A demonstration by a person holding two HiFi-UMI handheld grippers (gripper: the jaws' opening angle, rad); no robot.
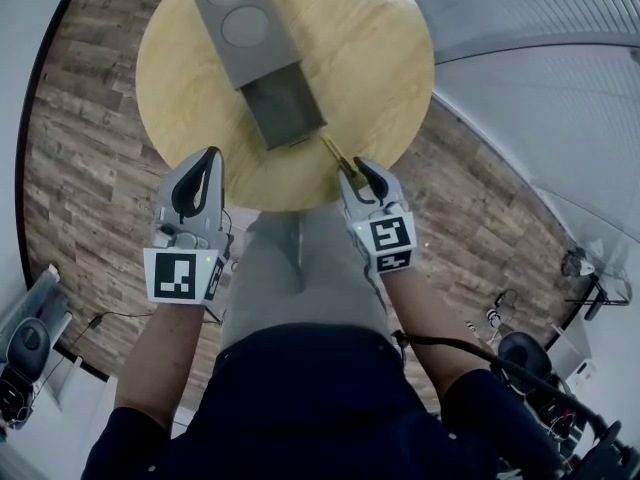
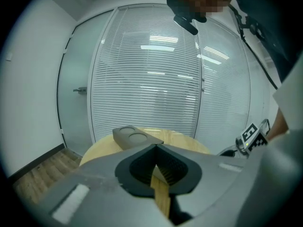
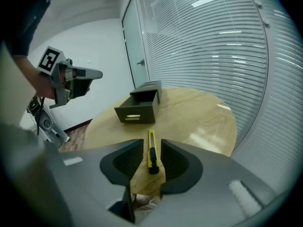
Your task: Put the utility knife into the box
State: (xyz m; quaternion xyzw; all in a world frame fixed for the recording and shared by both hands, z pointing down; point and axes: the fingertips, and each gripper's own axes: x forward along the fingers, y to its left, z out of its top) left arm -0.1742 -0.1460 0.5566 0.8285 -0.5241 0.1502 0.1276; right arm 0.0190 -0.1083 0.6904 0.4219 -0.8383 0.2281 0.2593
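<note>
- Head view: a dark grey rectangular box (image 1: 245, 38), with two round recesses on its top and its drawer pulled open toward the person, stands on a round pale wooden counter (image 1: 385, 63).
- A slim yellow utility knife (image 1: 334, 154) lies flat on the counter just in front of the box's open drawer, outside it, angled away from the drawer's right corner.
- The right claw (image 1: 357, 171) sits at the knife's end farthest from the box. The left claw (image 1: 211, 156) hangs to the near left of the box, at the counter's edge.
- Left gripper view: the left claw's tips are pressed together with nothing pinched; the box shows beyond them on the counter.
- Right gripper view: the right claw is spread, and the knife lies on the counter in the gap, untouched by either pad, pointing toward the box's open drawer.
</note>
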